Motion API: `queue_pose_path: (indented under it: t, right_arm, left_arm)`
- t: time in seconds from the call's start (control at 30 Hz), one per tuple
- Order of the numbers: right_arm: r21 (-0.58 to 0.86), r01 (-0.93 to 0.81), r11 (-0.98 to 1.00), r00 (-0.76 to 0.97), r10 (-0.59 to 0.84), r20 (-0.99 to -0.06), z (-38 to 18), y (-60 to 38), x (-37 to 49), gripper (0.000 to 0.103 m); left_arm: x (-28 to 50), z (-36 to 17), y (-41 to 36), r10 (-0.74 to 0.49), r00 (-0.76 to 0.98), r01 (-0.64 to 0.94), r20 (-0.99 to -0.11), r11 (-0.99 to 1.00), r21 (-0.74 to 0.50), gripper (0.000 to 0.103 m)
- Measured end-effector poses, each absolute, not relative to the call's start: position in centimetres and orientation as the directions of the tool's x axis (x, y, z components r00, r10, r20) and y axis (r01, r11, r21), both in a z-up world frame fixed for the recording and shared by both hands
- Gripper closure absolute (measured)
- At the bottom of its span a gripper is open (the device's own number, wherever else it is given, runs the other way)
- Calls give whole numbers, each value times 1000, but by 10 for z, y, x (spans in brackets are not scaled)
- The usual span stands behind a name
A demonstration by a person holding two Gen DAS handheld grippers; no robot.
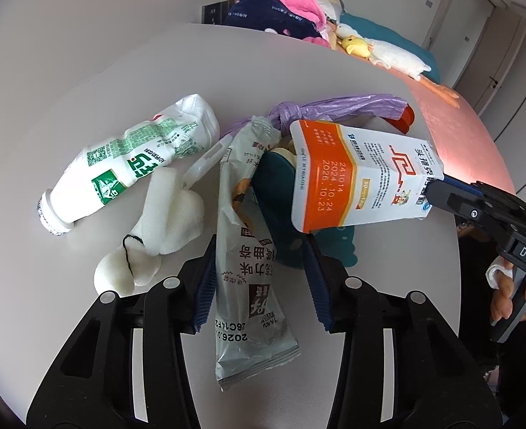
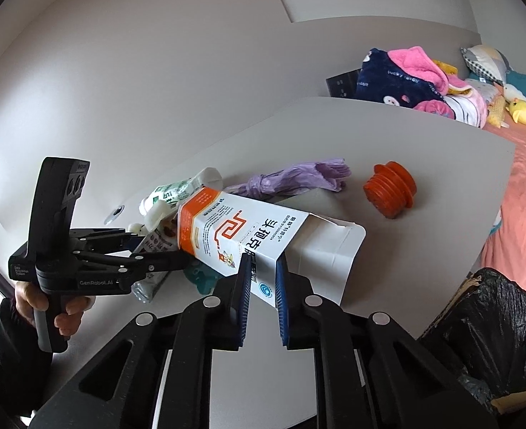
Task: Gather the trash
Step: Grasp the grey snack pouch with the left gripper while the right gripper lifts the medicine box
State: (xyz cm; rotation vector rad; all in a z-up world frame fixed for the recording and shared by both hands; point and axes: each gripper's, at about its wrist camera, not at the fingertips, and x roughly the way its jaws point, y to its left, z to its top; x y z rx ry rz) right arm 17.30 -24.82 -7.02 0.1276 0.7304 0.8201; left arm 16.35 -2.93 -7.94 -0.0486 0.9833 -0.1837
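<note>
Orange and white cardboard marks the medicine box (image 2: 248, 236), which the right gripper (image 2: 263, 286) clamps by its open end; the blue-padded fingers (image 2: 243, 286) press on both sides of the box wall, and the box is tilted, its closed end raised over the other litter. In the left wrist view the same box (image 1: 359, 178) hangs above the worktop (image 1: 84, 89), with the right gripper (image 1: 438, 191) reaching in from the right edge.

The left gripper (image 1: 263, 279) stands released, its fingers (image 1: 202, 286) spread wide on either side of a grey snack wrapper (image 1: 245, 268) that lies flat on the worktop and reaches back between them. Whether the pads touch the wrapper cannot be told.

Left of the wrapper lie crumpled white foam pieces (image 1: 162, 225) with a black thread, and behind them a crushed white drink bottle (image 1: 134, 164) with green print, on its side. A knotted purple plastic bag (image 1: 320, 111) lies beyond the box, and a dark teal item (image 1: 281, 193) sits under it, partly hidden. An orange ribbed cap (image 2: 391, 189) stands apart near the worktop's far corner. A black bin bag (image 2: 485, 325) shows at the right, off the worktop edge. A bed (image 2: 520, 214) with a pink sheet and soft toys lies behind.
</note>
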Motion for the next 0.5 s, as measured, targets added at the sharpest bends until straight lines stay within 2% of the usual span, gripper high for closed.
queue_pose_path:
  t: [0.03,0.1,0.2,0.5]
  right_arm:
    - [370,-623,689,460,705,-540,-70,-247,171,91]
    - [367,-625,689,465,706,-535,-69,-244,168,92]
    - [361,-625,692,477,704,-526,-66,-242,163,94]
    - [355,-608,710,516,693,-503,-53,-247,144,97]
  left_arm:
    - [163,-79,-29,-174,541,131,-823,984,-122,64]
    - [163,-79,-29,-170,542,125,-823,985,-121,75]
    - [162,-78,-27,-170,548,120,-819,985,-124,81]
    - [154,-64,-28,-136,593,100,-794,990,-95,86]
